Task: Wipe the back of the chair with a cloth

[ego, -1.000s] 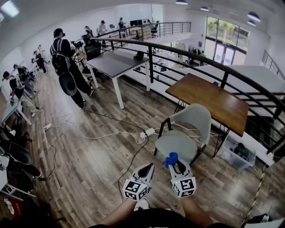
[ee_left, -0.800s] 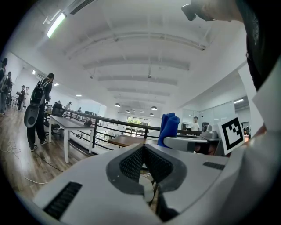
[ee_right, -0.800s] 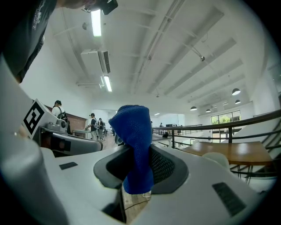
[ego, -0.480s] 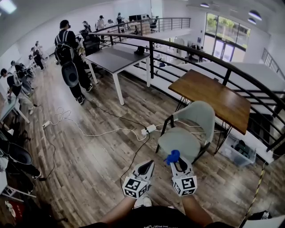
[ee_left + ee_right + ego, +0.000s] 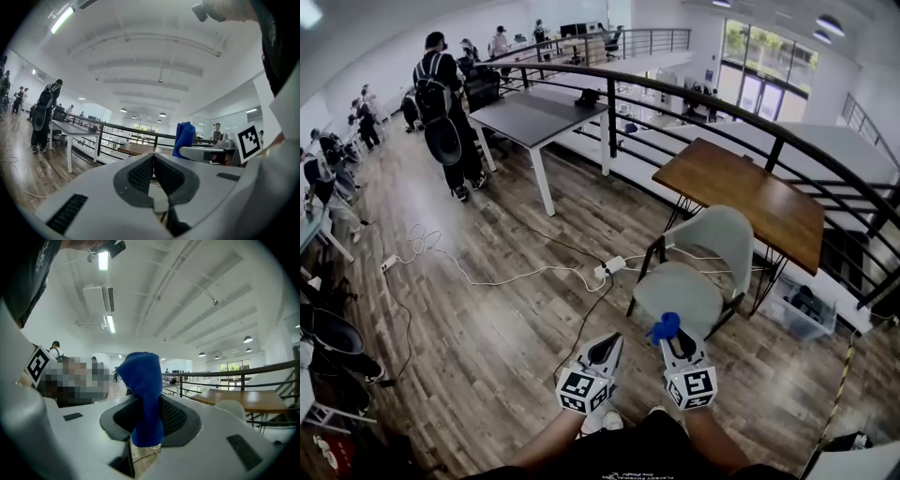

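1. Looking down through the head view, I see the right gripper pinching a blue cloth, a bunched knob poking forward past the fingers toward the chair. The chair is a smooth, pale, rounded shell on thin dark legs. Its back is on the far side, next to the wooden table. The blue cloth and the chair are apart. The left gripper hangs just beside the right one, over the plank floor.
2. In the left gripper view, the left fingers, with mesh-textured pads, are pressed together with nothing between them.
3. In the right gripper view, the right fingers clamp the blue cloth. It is a nubby roll standing upright with its long axis vertical, its top rising above the fingers and its lower end hanging below.
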Action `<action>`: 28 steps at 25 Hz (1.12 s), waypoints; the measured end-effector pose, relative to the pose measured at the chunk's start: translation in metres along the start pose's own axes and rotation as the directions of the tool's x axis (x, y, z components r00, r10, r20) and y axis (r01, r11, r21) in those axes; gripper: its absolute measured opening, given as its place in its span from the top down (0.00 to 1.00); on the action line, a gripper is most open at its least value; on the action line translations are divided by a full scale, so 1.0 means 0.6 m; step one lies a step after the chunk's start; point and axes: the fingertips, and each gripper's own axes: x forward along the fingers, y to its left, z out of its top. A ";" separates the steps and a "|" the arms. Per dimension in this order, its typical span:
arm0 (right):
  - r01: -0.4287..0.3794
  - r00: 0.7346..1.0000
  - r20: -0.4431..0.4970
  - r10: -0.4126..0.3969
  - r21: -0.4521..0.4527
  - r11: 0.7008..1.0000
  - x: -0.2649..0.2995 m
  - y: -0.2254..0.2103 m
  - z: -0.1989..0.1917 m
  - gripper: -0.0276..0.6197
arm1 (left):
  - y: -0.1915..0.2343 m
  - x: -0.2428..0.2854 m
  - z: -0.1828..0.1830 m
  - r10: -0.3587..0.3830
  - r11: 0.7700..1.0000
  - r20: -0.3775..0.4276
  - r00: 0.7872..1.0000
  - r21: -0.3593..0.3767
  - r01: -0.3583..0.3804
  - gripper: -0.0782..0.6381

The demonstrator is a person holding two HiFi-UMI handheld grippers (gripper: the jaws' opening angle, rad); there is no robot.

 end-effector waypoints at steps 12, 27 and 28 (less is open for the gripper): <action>0.015 1.000 0.013 -0.015 -0.006 1.000 0.067 -0.057 0.004 0.79 | 0.024 0.081 0.007 -0.041 0.999 -0.025 0.999 0.021 0.041 0.88; 0.005 1.000 0.015 -0.006 0.024 1.000 0.206 -0.256 -0.007 0.79 | 0.077 0.324 0.024 -0.033 0.999 -0.061 0.998 -0.003 0.033 0.88; 0.004 1.000 0.013 -0.004 0.030 1.000 0.213 -0.268 -0.010 0.79 | 0.079 0.339 0.024 -0.033 0.999 -0.065 0.997 -0.007 0.033 0.88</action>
